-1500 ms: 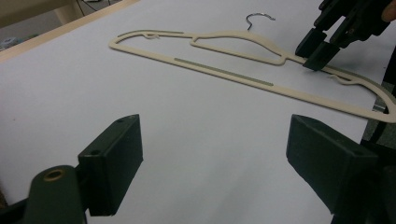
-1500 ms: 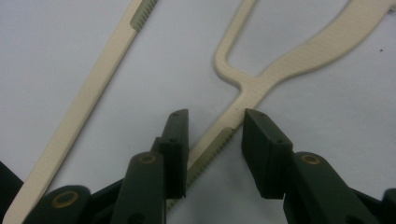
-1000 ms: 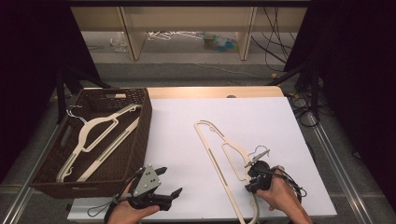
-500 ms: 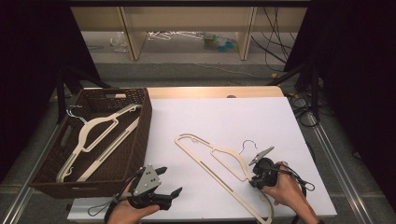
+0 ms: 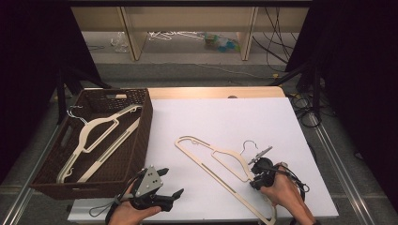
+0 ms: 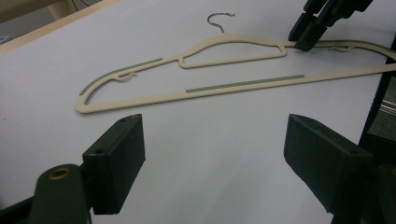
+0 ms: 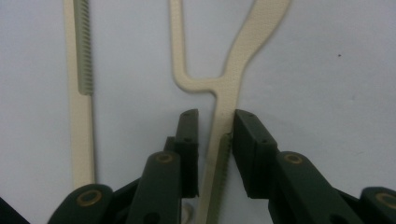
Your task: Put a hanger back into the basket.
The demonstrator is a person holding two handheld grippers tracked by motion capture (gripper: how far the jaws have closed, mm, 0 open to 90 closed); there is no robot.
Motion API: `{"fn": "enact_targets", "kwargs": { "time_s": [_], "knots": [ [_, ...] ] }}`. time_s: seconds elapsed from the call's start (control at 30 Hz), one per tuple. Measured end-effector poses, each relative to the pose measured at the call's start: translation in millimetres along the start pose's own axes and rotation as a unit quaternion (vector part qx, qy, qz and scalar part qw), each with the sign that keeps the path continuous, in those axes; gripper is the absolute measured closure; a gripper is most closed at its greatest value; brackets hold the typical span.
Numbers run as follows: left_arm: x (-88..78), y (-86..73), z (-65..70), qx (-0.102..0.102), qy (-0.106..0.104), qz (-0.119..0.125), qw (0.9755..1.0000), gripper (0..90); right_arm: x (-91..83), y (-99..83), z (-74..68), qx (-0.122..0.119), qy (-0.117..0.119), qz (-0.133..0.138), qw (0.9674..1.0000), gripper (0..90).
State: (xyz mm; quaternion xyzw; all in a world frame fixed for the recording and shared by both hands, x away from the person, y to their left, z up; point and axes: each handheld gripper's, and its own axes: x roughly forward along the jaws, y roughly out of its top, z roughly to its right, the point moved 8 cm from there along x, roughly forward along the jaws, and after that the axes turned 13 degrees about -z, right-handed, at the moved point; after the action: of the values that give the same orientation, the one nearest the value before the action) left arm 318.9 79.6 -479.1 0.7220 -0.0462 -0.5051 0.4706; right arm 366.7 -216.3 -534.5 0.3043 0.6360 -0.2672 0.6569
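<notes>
Lying on the white table (image 5: 225,122) is one hanger (image 5: 220,161); two more, I think, sit in one basket (image 5: 141,117). The right gripper (image 7: 215,140) straddles the hanger's arm with a small gap, its jaws just opening; the left gripper (image 6: 212,163) is wide apart.

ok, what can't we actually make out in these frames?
- High view: right gripper tips hidden behind its body; jaws have just been opening, hanger arm between them.
- Left gripper view: hanger's far end cut by the right edge.
- High view: basket holds one hanger or two, too tangled to tell.
</notes>
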Motion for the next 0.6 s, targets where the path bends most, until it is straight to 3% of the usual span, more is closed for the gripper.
{"fn": "enact_targets", "kwargs": {
  "time_s": [0.2,0.4,0.5,0.6],
  "knots": [
    [-0.1,0.6,0.3,-0.006,-0.003,0.003,1.0000,20.7,-0.5,0.9,0.8,-0.006,-0.002,-0.001,1.0000,78.4],
    [3.1,2.7,-2.6,0.004,0.000,-0.005,1.0000,20.7,-4.2,3.1,1.8,-0.025,-0.013,0.008,0.9996,79.3],
    [10.3,9.8,-4.7,-0.004,0.000,-0.001,1.0000,20.7,-8.9,2.7,0.0,-0.041,-0.006,0.018,0.9990,79.1],
    [20.9,17.5,-6.3,0.001,-0.007,-0.008,0.9999,20.9,-13.2,1.5,-2.5,-0.049,-0.004,0.022,0.9985,79.0]
  ]
}}
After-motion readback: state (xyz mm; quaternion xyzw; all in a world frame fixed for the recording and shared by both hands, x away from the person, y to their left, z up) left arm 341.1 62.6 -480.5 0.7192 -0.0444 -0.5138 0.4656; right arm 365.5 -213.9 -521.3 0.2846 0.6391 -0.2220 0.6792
